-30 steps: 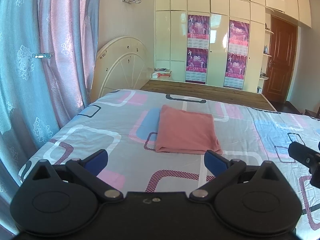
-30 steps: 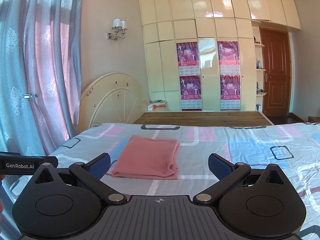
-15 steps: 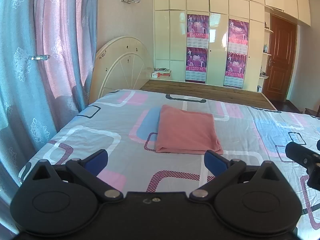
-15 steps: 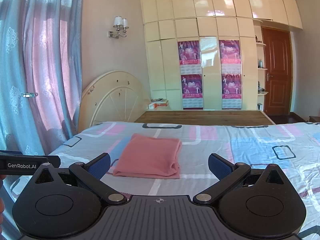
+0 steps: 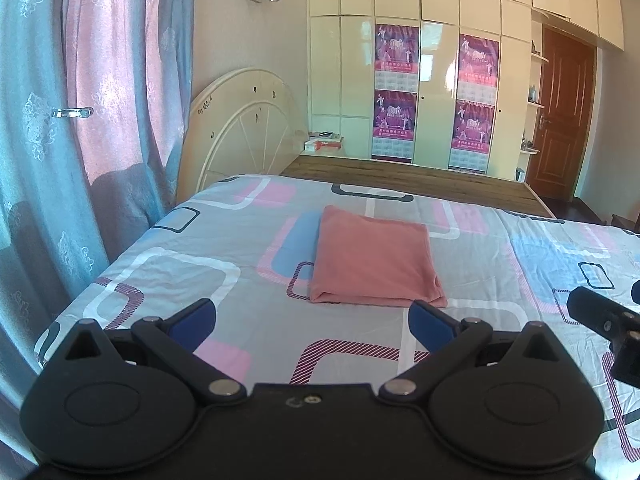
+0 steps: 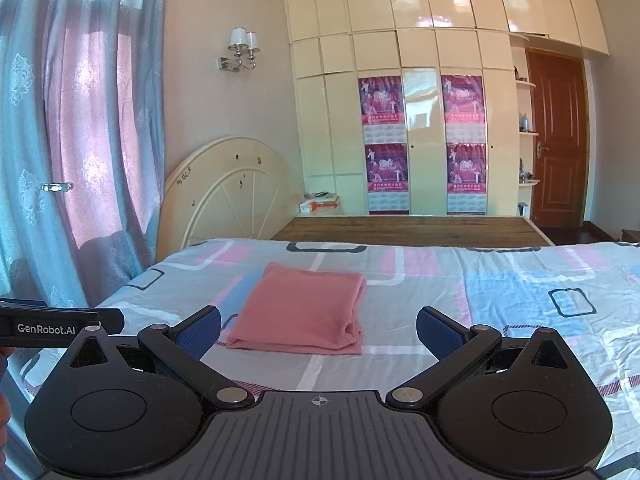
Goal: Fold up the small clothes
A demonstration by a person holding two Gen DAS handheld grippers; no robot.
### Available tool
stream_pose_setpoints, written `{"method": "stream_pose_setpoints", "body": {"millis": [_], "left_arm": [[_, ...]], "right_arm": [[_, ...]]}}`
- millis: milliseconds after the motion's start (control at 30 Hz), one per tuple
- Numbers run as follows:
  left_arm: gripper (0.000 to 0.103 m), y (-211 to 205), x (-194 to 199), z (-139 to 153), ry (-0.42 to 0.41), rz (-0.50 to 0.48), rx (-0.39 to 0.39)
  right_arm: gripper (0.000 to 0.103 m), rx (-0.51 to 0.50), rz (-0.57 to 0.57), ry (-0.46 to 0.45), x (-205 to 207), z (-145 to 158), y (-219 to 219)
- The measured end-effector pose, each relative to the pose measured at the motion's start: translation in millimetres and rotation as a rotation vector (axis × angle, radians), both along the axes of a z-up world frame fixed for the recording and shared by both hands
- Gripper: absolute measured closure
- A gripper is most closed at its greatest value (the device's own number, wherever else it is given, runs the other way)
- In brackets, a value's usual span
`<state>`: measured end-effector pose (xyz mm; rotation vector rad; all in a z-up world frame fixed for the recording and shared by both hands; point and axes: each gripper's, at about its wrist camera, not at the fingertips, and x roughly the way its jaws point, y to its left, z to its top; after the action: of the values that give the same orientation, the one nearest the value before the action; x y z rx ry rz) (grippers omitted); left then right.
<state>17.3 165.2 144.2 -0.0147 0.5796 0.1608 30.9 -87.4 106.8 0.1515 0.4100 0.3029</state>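
A pink garment (image 5: 376, 258) lies folded into a flat rectangle on the patterned bedsheet (image 5: 192, 276), in the middle of the bed. In the right wrist view the same pink garment (image 6: 304, 308) shows its stacked folded edges on its right side. My left gripper (image 5: 312, 320) hovers just short of the garment's near edge, open, with nothing between its blue pads. My right gripper (image 6: 318, 330) is also open and empty, held above the sheet in front of the garment. Part of the right gripper's body (image 5: 608, 320) shows at the left view's right edge.
Curtains (image 5: 60, 140) hang along the left side of the bed. A cream headboard (image 5: 244, 128) leans against the wall. Bare wooden bed boards (image 5: 408, 176), a wardrobe with posters (image 5: 436, 96) and a brown door (image 5: 564, 116) lie beyond the sheet.
Both views have drifted slightly; the garment lies as before and both grippers stay open.
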Motion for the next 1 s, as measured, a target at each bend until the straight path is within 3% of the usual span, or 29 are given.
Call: {"method": "stream_pose_setpoints", "body": {"millis": [700, 1000], "left_arm": [[0.001, -3, 26, -10, 0.028, 0.001, -0.001], [0.002, 5, 54, -32, 0.009, -0.016, -0.018]], "right_arm": [[0.0, 0.002, -0.003, 0.032, 18, -6, 4], [0.0, -0.005, 0.005, 0.073, 40, -20, 9]]}}
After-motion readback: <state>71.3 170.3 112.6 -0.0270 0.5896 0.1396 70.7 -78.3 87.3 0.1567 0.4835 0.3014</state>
